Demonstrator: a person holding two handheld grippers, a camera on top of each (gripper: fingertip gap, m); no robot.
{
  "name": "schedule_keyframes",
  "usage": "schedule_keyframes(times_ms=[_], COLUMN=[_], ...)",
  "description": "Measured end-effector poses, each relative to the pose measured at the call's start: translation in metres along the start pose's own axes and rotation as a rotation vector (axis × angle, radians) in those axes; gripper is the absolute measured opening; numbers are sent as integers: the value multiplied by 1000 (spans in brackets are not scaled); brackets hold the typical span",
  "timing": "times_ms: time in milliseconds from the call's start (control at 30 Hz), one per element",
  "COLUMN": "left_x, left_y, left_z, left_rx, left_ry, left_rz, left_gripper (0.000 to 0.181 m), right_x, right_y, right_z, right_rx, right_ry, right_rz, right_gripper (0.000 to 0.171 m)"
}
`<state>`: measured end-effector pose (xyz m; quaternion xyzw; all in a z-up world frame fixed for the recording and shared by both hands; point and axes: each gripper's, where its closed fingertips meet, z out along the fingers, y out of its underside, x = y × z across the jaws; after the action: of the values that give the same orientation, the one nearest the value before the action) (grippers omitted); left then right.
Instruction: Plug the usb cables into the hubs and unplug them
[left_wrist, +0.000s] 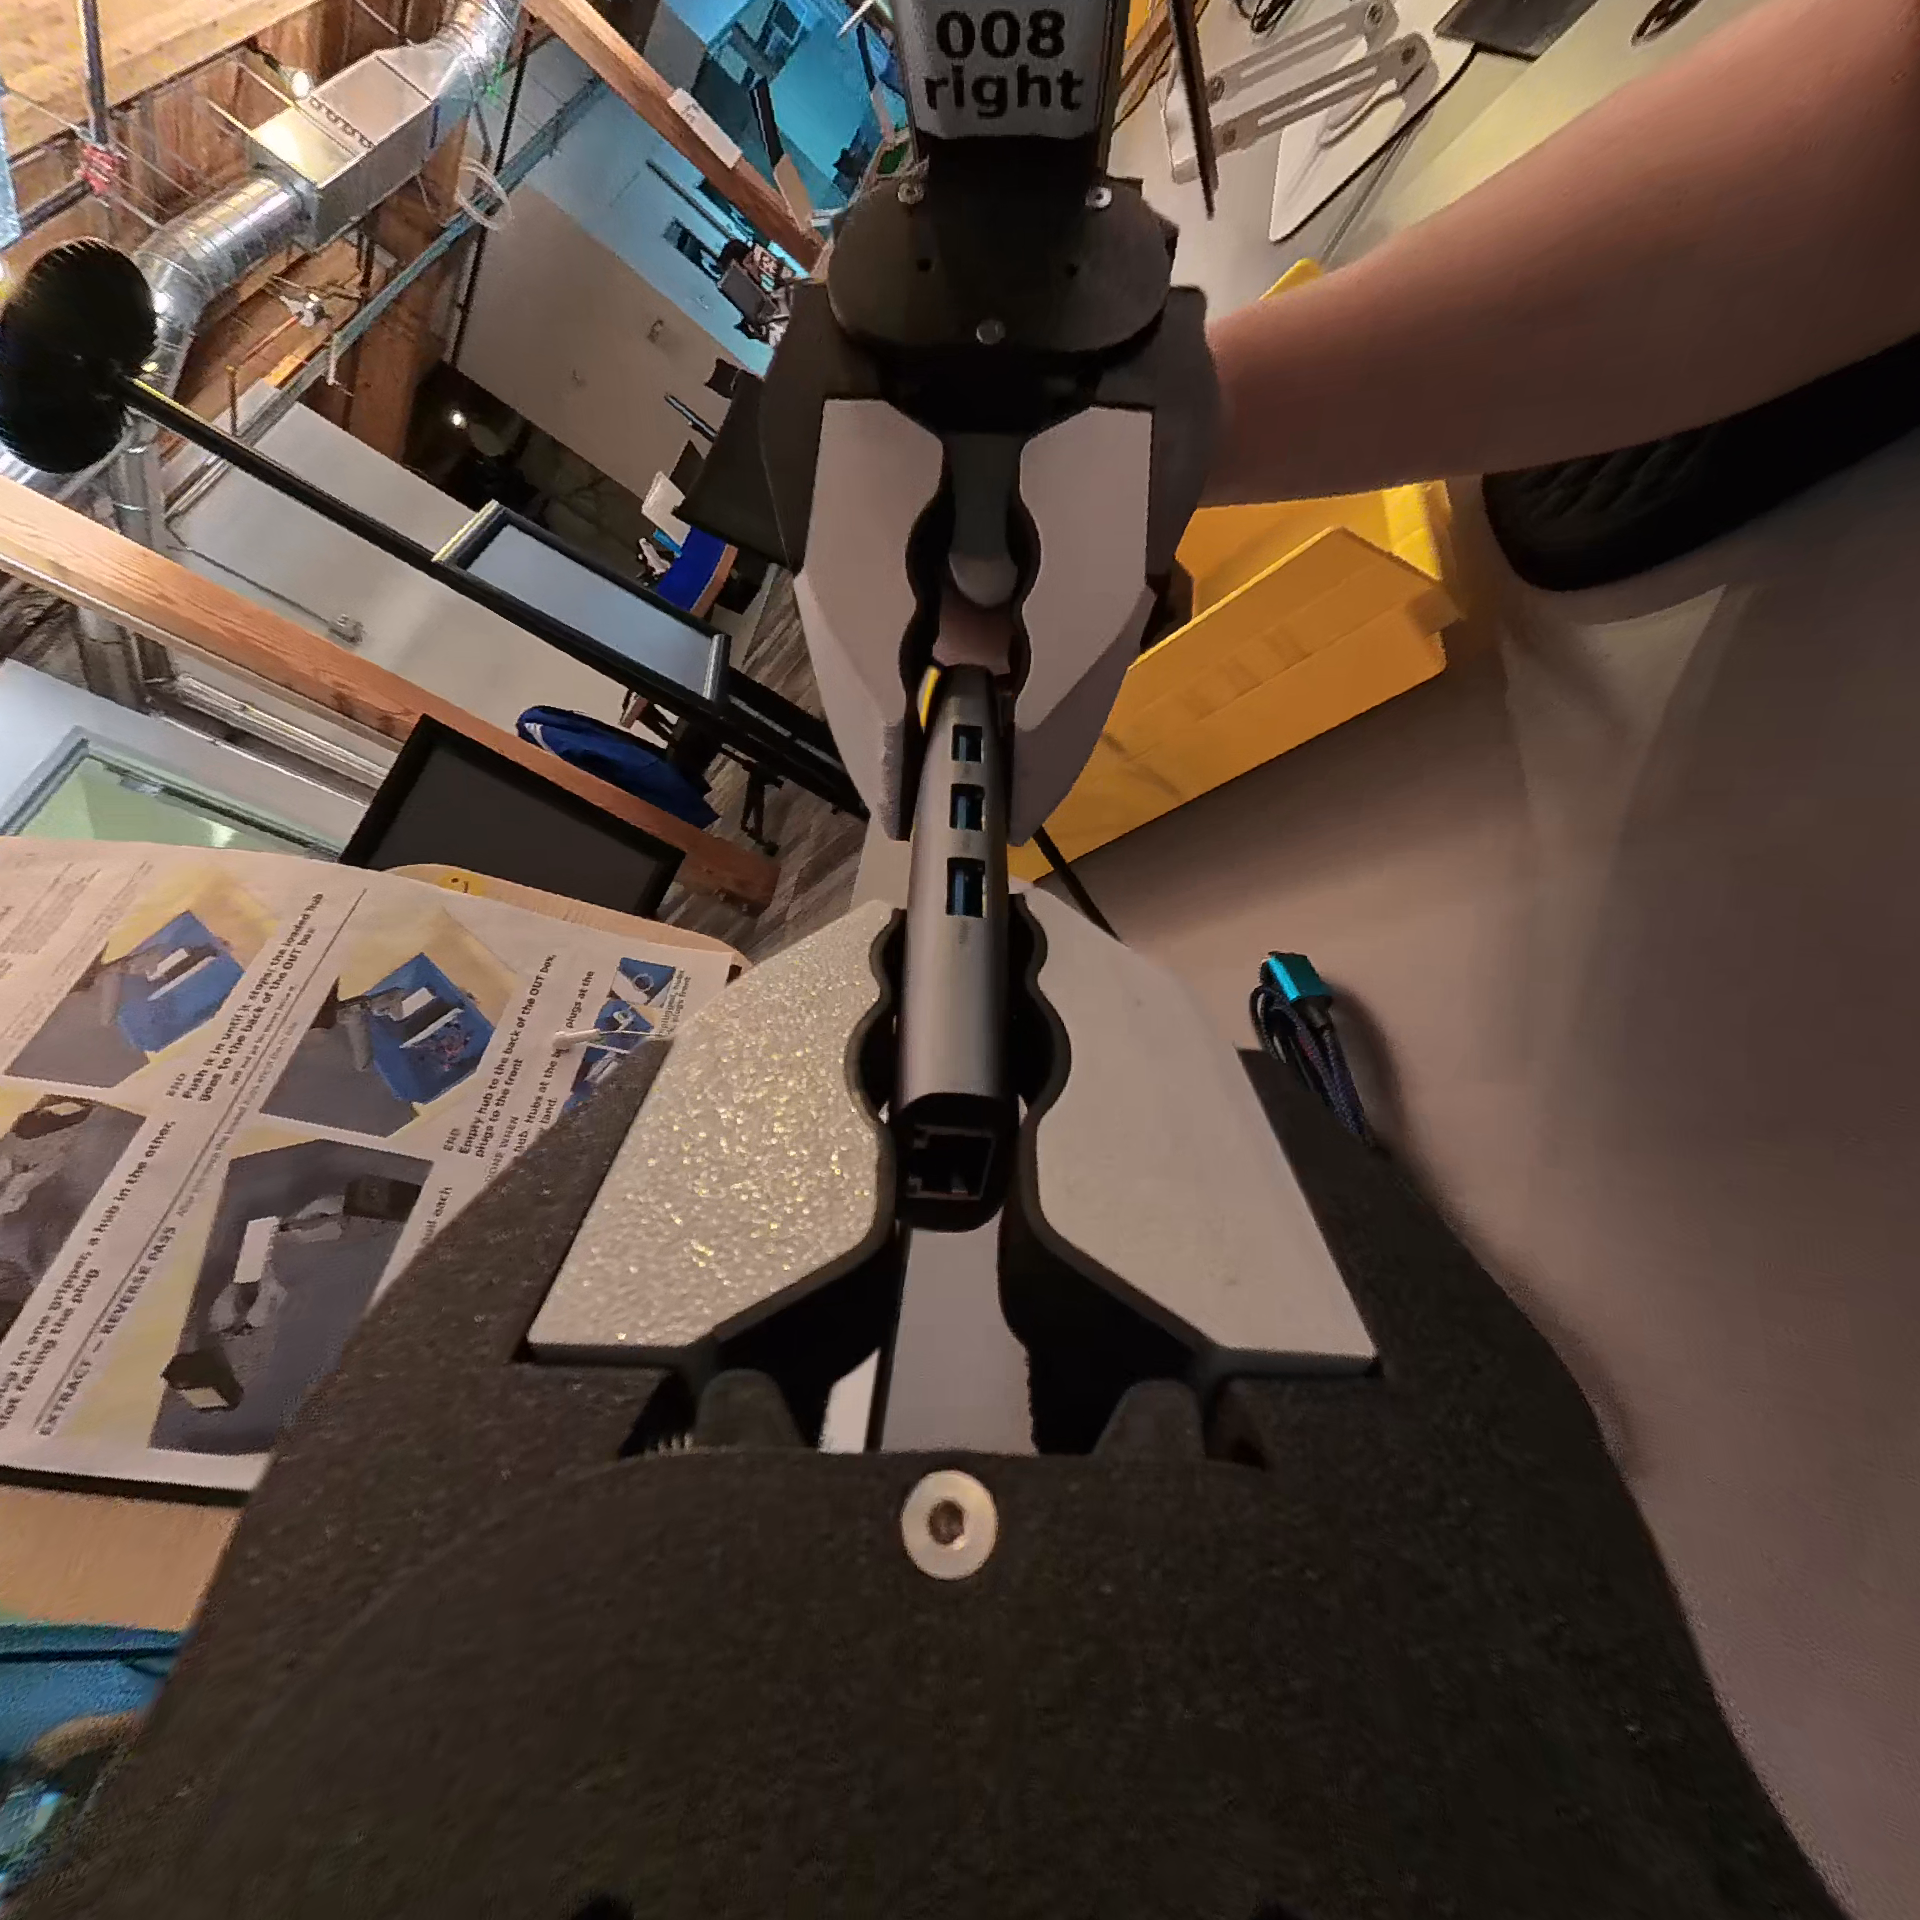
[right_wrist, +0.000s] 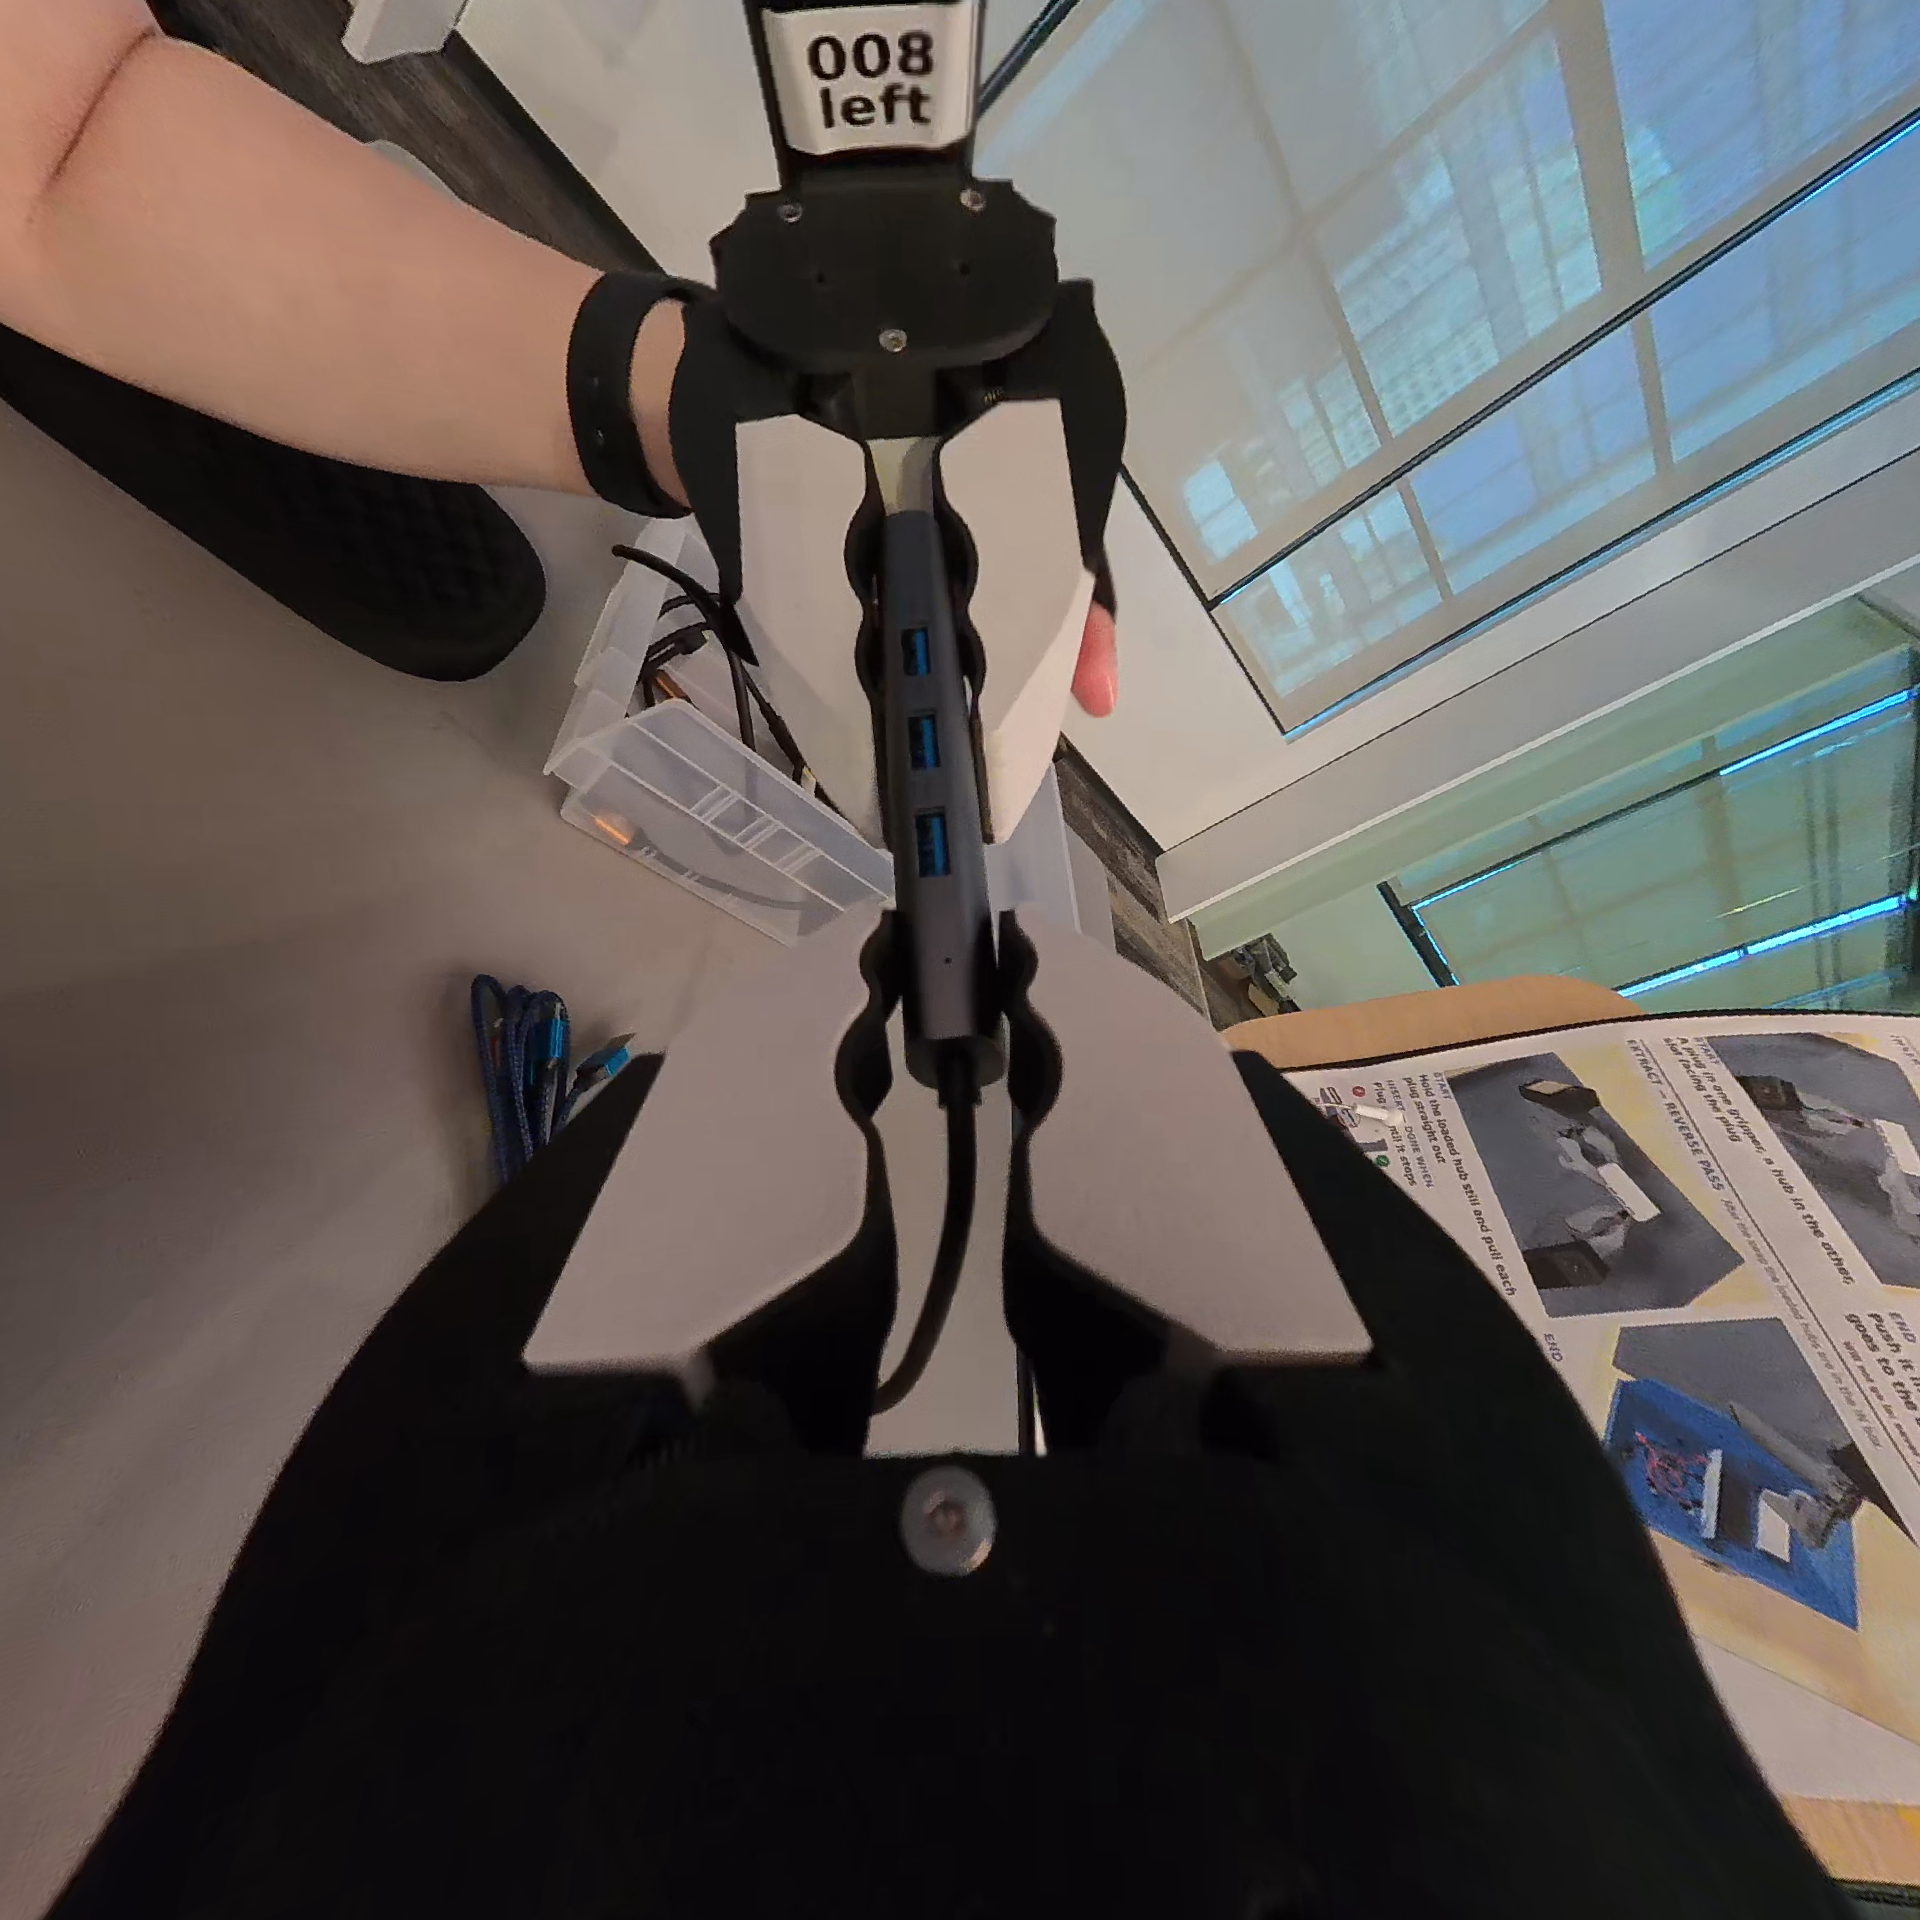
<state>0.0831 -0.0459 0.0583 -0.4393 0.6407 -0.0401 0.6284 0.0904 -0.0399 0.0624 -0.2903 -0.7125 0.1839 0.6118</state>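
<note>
**Greys, Blues and One Yellow**

The hub (left_wrist: 958, 997) is dark grey with three bright blue ports. Both tools, left (left_wrist: 956, 935) and right (right_wrist: 940, 935), have pale grey fingers on black bodies. A braided blue cable (right_wrist: 530, 1049) with teal plugs lies on the grey surface (left_wrist: 1558, 1143). The bin (left_wrist: 1278, 665) is yellow; the tray (right_wrist: 717, 821) is clear plastic. The printed sheet (left_wrist: 208, 1091) shows blue and yellow pictures.

The hub (left_wrist: 956, 997) spans between the two grippers, one end between the left gripper (left_wrist: 954, 1049) fingers, the other between the right gripper (right_wrist: 940, 1023) fingers facing it. In the left wrist view, a cable bundle (left_wrist: 1304, 1039) lies on the table (left_wrist: 1558, 1143) to the right, a bin (left_wrist: 1278, 665) farther off, and an instruction sheet (left_wrist: 260, 1091) lies left. In the right wrist view, a tray (right_wrist: 717, 821) holding cables sits far left.
</note>
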Motion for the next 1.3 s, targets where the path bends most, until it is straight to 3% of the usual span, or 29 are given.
schedule_keyframes(times_ms=[333, 467, 567, 733, 900, 967, 1133, 1300], left_x=[-16, -42, -62, -84, -87, -87, -85, -82], left_y=[5, 10, 12, 18, 23, 23, 19, 22], left_z=[-8, -32, -52, -69, -69, -67, -63, -56], left_rx=[-40, -75, -92, -137, -138, -125, -107, -125], left_ry=[-86, -201, -307, -435, -448, -442, -435, -430], left_rz=[31, 26, 21, 9, -19, -29, -29, -13], left_gripper=[17, 17, 17, 17, 17, 17, 17, 17], right_x=[24, 17, 3, -33, -82, -97, -121, -134], right_y=[-5, -19, -16, 17, 57, 81, 114, 134], right_z=[-10, -18, -6, 42, 80, 86, 93, 98], right_rx=[48, 137, 109, -48, -221, -302, -358, -461], right_ry=[144, 49, -28, -56, -134, -193, -329, -345], right_rz=[34, 138, 166, 59, -26, 24, 370, 392], right_gripper=[27, 18, 17, 18, 18, 17, 18, 12])
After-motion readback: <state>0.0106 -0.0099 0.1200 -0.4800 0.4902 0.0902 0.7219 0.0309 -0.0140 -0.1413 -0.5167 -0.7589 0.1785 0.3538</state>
